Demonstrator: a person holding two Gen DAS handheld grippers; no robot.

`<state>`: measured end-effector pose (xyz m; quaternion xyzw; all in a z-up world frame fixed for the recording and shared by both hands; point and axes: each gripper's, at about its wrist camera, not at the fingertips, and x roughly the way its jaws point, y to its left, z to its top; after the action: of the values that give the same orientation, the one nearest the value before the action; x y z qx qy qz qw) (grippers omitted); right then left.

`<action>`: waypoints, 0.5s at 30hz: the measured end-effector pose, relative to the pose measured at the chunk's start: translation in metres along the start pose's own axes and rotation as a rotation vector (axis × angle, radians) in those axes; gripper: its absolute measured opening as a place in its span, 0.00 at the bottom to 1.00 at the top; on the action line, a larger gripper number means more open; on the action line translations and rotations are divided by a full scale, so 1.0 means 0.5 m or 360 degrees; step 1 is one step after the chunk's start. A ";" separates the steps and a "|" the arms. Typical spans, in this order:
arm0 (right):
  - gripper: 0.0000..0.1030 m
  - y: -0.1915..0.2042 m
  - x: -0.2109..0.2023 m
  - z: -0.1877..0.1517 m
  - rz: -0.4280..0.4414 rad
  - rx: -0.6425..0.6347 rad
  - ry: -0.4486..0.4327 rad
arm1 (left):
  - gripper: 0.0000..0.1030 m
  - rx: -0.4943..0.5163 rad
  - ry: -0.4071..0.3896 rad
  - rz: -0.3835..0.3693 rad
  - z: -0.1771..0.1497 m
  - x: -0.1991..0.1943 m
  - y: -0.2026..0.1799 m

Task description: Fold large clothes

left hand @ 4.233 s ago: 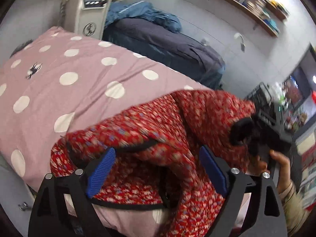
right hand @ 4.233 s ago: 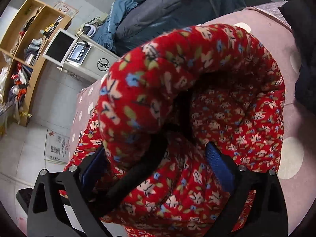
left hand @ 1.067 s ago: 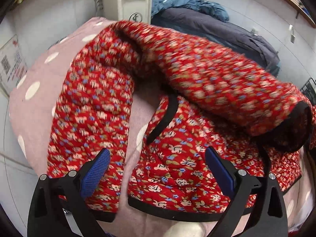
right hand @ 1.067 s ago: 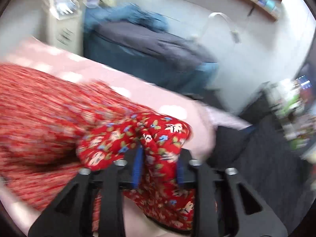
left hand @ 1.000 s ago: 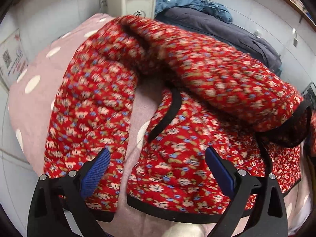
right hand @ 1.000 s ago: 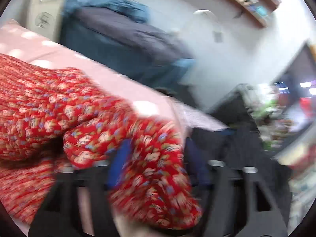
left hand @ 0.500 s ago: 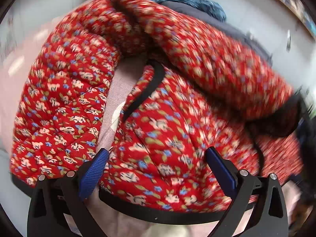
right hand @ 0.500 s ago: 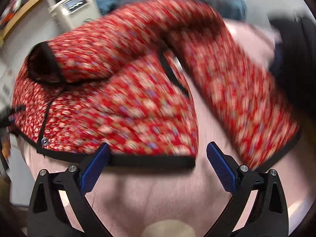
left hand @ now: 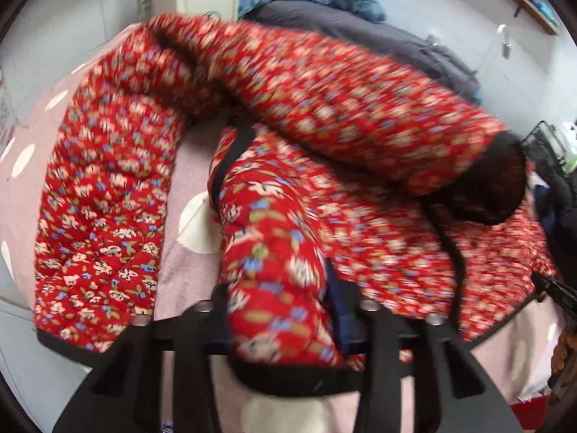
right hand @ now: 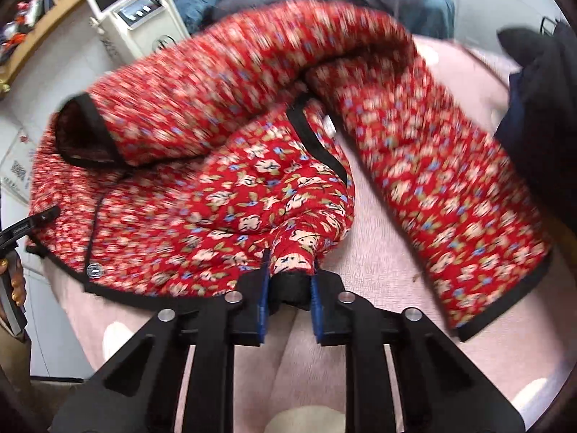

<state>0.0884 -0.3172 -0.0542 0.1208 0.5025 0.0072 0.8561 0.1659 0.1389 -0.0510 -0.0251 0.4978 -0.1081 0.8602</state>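
Observation:
A red floral quilted jacket (left hand: 324,115) with black trim lies spread on a pink polka-dot bed (left hand: 25,137). One sleeve is folded across the body, its black cuff (left hand: 501,187) at the right. My left gripper (left hand: 281,310) is shut on a bunched fold of the front panel near the hem. In the right wrist view the jacket (right hand: 223,187) fills the middle, with the sleeve cuff (right hand: 83,133) at the left. My right gripper (right hand: 288,288) is shut on the black-trimmed corner of the same front panel.
A white machine with a screen (right hand: 133,11) and a pile of dark and blue clothes (left hand: 346,18) sit behind the bed. A black garment (right hand: 541,83) lies at the bed's right side. A wooden shelf (right hand: 32,25) is on the wall.
Both grippers were open over the hem half a second ago; now each has closed on the jacket's front panel. The fabric bunches up between the fingers.

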 end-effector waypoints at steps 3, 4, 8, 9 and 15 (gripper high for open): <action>0.14 -0.026 -0.088 0.012 0.0144 0.0071 -0.0063 | 0.26 0.0003 -0.0073 -0.0060 0.007 -0.068 -0.016; 0.13 -0.029 -0.116 0.017 0.0197 0.0096 -0.0081 | 0.25 0.0007 -0.0108 -0.0094 0.009 -0.101 -0.021; 0.07 0.000 -0.206 0.016 0.0323 0.0051 -0.0178 | 0.14 0.0000 -0.0252 -0.0189 -0.013 -0.222 -0.019; 0.00 0.006 -0.234 0.010 0.0353 0.0023 -0.0217 | 0.14 0.0008 -0.0297 -0.0196 -0.024 -0.256 -0.010; 0.01 0.033 -0.376 -0.045 0.0326 -0.0198 -0.0495 | 0.02 0.0050 -0.0533 -0.0101 -0.044 -0.390 0.001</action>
<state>-0.0222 -0.3217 0.1000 0.1177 0.3477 0.1067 0.9240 0.0535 0.1818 0.1037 -0.0449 0.3447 -0.1373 0.9275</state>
